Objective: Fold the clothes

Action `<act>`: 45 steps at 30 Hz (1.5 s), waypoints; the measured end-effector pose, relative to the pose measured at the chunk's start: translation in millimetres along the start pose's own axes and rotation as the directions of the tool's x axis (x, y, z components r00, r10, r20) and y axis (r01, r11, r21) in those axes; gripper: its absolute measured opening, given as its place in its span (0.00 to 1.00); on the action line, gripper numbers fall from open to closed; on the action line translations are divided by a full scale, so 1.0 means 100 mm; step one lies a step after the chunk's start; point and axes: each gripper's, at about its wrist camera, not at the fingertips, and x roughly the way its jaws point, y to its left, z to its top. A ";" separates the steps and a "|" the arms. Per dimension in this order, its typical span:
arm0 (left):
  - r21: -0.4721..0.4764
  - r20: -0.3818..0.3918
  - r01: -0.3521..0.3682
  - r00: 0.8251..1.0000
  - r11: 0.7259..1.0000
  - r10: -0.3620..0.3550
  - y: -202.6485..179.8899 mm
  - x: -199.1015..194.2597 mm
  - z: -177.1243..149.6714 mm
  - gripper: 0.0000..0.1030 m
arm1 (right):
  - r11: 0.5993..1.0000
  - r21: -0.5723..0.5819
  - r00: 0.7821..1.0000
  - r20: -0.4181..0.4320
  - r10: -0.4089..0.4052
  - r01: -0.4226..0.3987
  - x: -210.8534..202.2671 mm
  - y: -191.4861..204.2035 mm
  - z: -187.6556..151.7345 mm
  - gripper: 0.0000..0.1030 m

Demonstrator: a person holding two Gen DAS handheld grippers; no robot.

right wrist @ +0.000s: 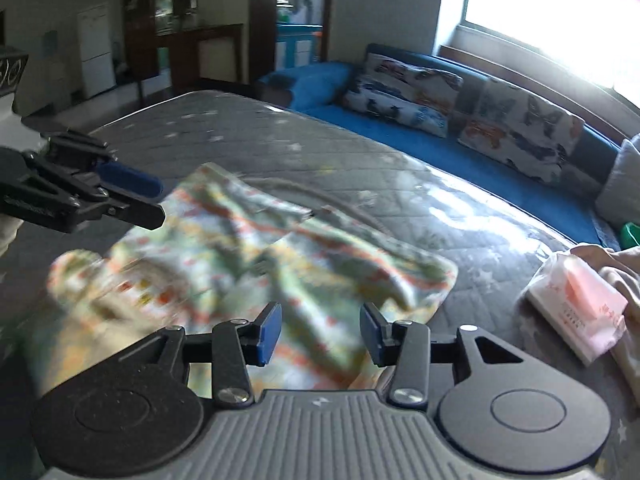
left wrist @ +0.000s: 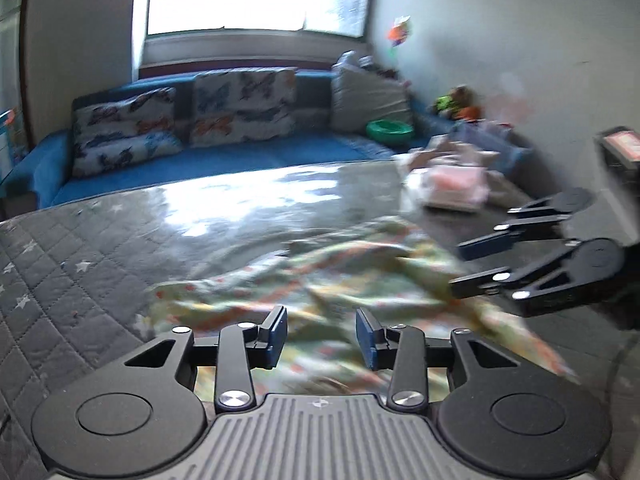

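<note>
Patterned cloth lies rumpled on the quilted mattress; left gripper and right gripper hover spread, empty. Best pinch opposite corners and pull them taut before folding.

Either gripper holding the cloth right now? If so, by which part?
Neither. The left gripper and right gripper both stand open above the patterned cloth, pads clear of it.

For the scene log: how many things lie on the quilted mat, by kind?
Patterned cloth: 1
Pink wrapped pack: 1
Beige clothes at the mat's edge: 1 heap, pieces not countable
Total: 3
</note>
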 end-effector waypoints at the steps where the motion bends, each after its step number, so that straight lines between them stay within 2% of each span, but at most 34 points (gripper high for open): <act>1: 0.013 0.004 0.025 1.000 1.000 -0.025 -0.09 -0.10 -0.06 0.40 | 1.000 -0.011 1.000 0.000 0.009 -0.009 -0.08 0.05 -0.04 0.42; 6: 0.081 0.012 0.145 0.989 0.986 -0.146 -0.52 -0.51 -0.35 0.40 | 0.997 -0.063 0.999 -0.022 0.049 -0.051 -0.41 0.32 -0.29 0.42; 10: 0.165 0.004 0.208 0.977 0.964 -0.212 -0.83 -0.63 -0.56 0.40 | 0.993 -0.079 0.995 -0.052 0.086 -0.090 -0.53 0.48 -0.51 0.42; 15: 0.317 -0.011 0.220 0.974 0.923 -0.228 -1.18 -0.50 -0.70 0.41 | 0.995 -0.056 0.994 -0.079 0.078 -0.083 -0.58 0.61 -0.76 0.43; 20: 0.371 -0.058 0.164 0.987 0.914 -0.153 -1.29 -0.15 -0.76 0.41 | 0.998 -0.013 0.995 -0.072 0.068 -0.069 -0.68 0.59 -0.88 0.43; 22: 0.367 -0.078 0.135 0.990 0.920 -0.114 -1.26 -0.05 -0.79 0.39 | 0.998 -0.014 0.995 -0.073 0.066 -0.067 -0.72 0.59 -0.91 0.43; 25: 0.354 -0.100 0.140 0.989 0.925 -0.111 -1.21 0.00 -0.84 0.34 | 0.998 -0.006 0.995 -0.074 0.066 -0.067 -0.75 0.59 -0.94 0.43; 32: 0.341 -0.123 0.140 0.987 0.930 -0.103 -1.21 0.04 -0.92 0.33 | 0.998 0.012 0.995 -0.077 0.059 -0.058 -0.72 0.57 -0.97 0.43; 33: 0.338 -0.128 0.134 0.987 0.931 -0.096 -1.21 0.06 -0.93 0.22 | 0.998 0.008 0.995 -0.075 0.060 -0.060 -0.72 0.58 -0.97 0.43; 36: 0.282 -0.141 0.156 0.983 0.947 -0.120 -1.15 0.10 -0.92 0.07 | 0.999 0.012 0.997 -0.070 0.044 -0.044 -0.72 0.58 -0.95 0.43; 41: 0.172 -0.025 0.153 0.988 0.973 -0.151 -0.93 -0.20 -0.80 0.05 | 0.999 0.039 0.998 -0.060 0.002 0.001 -0.72 0.50 -0.92 0.42; 45: 0.033 0.093 0.077 0.992 0.996 -0.080 -0.58 -0.53 -0.67 0.04 | 1.000 0.023 0.999 -0.044 0.022 -0.021 -0.71 0.54 -0.85 0.42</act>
